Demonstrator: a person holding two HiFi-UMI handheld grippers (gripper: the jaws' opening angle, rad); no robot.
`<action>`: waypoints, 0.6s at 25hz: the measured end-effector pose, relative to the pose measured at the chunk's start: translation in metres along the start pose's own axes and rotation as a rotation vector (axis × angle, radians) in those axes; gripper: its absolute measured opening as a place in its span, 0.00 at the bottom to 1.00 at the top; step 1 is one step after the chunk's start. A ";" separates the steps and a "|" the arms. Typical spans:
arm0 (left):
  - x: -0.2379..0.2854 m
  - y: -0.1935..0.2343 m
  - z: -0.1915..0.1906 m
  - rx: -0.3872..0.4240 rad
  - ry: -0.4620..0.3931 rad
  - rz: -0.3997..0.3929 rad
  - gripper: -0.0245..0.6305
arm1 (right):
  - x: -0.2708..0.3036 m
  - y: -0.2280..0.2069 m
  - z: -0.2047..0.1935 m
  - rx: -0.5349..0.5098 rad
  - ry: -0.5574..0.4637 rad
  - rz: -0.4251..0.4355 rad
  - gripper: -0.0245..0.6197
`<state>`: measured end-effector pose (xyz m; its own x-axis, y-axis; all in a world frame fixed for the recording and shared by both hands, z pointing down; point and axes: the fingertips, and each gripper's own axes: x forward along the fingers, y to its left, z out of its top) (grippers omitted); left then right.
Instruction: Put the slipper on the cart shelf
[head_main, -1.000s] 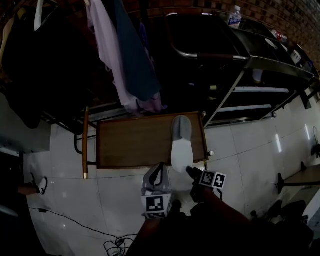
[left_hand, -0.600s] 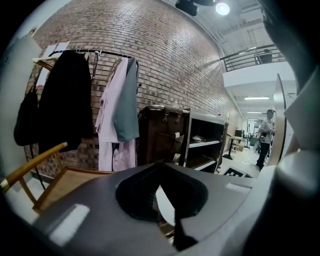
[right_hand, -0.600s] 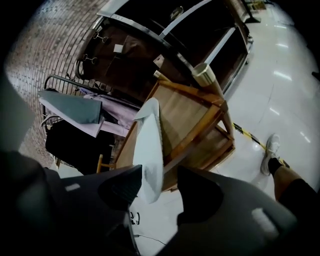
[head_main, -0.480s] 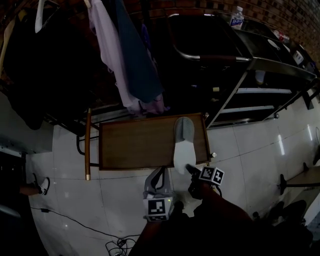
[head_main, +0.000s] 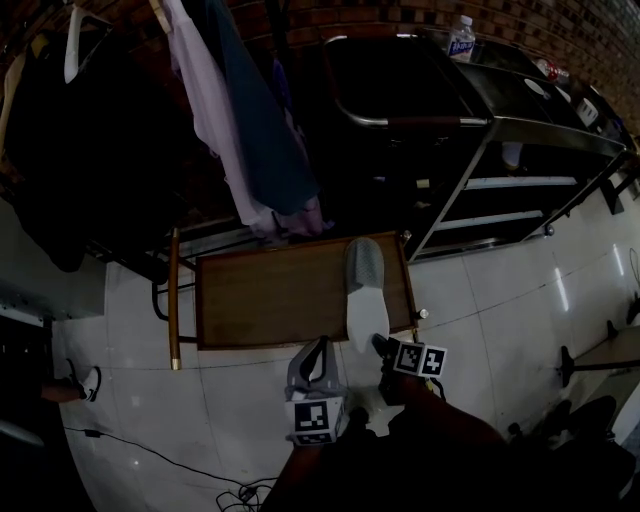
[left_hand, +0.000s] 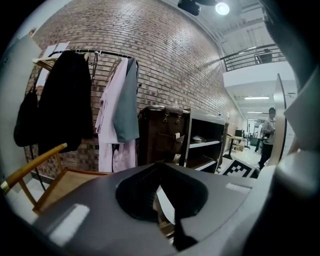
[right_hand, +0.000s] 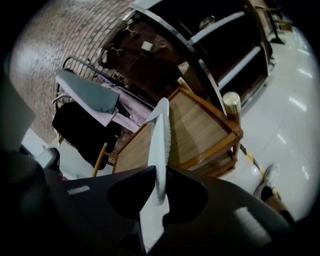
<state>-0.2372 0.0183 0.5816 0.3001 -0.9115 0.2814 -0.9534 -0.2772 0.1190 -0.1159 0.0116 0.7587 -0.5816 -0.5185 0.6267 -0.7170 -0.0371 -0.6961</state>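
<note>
A slipper (head_main: 365, 290) with a white sole and a grey toe lies on the right end of a low wooden bench (head_main: 270, 295), its heel over the near edge. My right gripper (head_main: 381, 345) is at that heel. In the right gripper view the jaws are closing, and the pads of the right gripper (right_hand: 159, 172) press on the slipper's (right_hand: 161, 140) thin heel edge. My left gripper (head_main: 320, 345) hovers just left of the heel, its jaws together and holding nothing. The metal cart (head_main: 520, 130) with its shelves (head_main: 505, 182) stands beyond the bench at the right.
Clothes (head_main: 240, 130) hang from a rack above the bench's far side. A water bottle (head_main: 461, 35) stands on the cart's top. A cable (head_main: 150, 450) trails over the white tiled floor at the near left. In the left gripper view a person (left_hand: 268, 135) stands far off.
My right gripper has stayed at the slipper's heel, and the slipper still lies on the bench. The head view has shifted slightly. The left gripper has barely moved.
</note>
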 end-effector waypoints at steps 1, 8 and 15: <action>0.000 -0.001 0.002 -0.006 -0.001 -0.004 0.06 | -0.006 0.003 0.003 -0.050 -0.015 -0.011 0.12; 0.005 -0.005 0.000 -0.008 0.010 -0.020 0.06 | -0.057 0.025 0.026 -0.335 -0.144 -0.077 0.10; 0.010 -0.011 0.016 -0.067 -0.026 -0.038 0.06 | -0.109 0.072 0.068 -0.586 -0.404 -0.099 0.10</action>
<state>-0.2242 0.0078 0.5680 0.3345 -0.9086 0.2503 -0.9368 -0.2919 0.1927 -0.0779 0.0076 0.6167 -0.3972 -0.8161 0.4197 -0.9132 0.3061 -0.2691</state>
